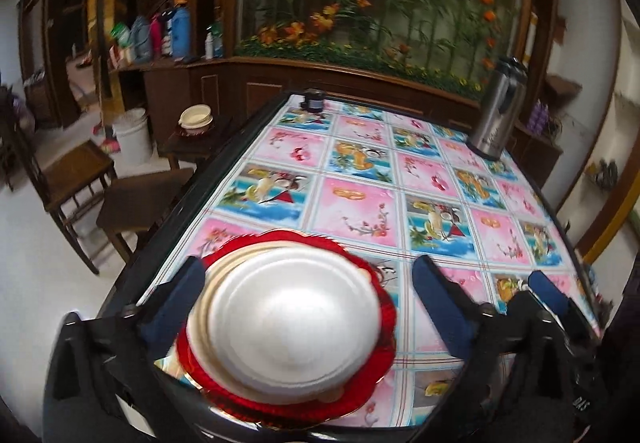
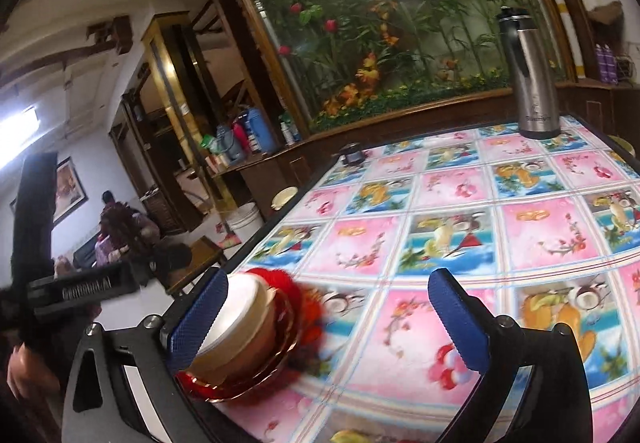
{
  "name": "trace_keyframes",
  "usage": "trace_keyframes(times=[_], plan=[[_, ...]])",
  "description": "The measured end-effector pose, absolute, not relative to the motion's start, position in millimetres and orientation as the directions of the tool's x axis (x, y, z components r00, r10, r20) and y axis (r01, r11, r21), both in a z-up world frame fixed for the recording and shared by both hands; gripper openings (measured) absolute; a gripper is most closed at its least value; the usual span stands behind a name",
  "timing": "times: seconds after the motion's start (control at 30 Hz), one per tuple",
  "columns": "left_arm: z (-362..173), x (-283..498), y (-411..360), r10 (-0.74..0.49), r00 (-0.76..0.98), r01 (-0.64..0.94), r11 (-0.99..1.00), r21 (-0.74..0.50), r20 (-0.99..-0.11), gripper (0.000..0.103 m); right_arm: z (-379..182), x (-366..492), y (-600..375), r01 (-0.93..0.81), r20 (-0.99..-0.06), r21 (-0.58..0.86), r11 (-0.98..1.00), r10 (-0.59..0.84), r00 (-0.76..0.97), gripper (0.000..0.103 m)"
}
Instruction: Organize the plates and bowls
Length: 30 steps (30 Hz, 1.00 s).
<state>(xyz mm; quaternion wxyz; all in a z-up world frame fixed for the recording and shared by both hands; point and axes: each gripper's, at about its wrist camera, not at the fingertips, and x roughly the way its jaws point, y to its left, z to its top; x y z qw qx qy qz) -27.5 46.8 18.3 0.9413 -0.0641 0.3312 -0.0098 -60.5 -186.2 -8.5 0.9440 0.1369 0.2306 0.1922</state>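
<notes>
Both the left tongs (image 1: 308, 307) and right tongs (image 2: 332, 323) stand wide apart, gripping nothing. The stacked white bowls on red scalloped plates (image 1: 288, 327) sit between the left tongs' fingers; withdrawing straight avoids nudging the stack off the surface (image 1: 400, 179) edge.

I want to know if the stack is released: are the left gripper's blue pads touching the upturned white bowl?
Cannot tell. In the left wrist view the left gripper stands open, but its blue pad overlaps the white bowl rim.

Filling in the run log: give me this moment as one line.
stack: white bowl inverted on red plate, near table edge | left gripper: jaws open, straddling stack | right gripper: jaws open, empty
</notes>
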Motion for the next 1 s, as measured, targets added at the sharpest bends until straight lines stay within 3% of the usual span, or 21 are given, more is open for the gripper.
trace_keyframes(times=[0.2, 0.4, 1.0], plan=[[6.5, -33.8, 71.6, -0.001, 0.758, -0.094, 0.989, -0.111, -0.652, 0.103, -2.1, -73.1, -172.6, -0.354, -0.305, 0.362, 0.862, 0.468, 0.829, 0.103], [4.7, -44.2, 86.8, 0.086, 0.774, -0.153, 0.987, -0.054, -0.627, 0.103, 8.5, -82.7, -156.7, -0.411, -0.245, 0.349, 0.842, 0.505, 0.828, 0.103], [-11.0, -45.9, 99.1, 0.02, 0.709, -0.133, 0.985, -0.106, -0.705, 0.103, 3.3, -88.2, -126.0, -0.473, -0.307, 0.276, 0.837, 0.543, 0.781, 0.103]])
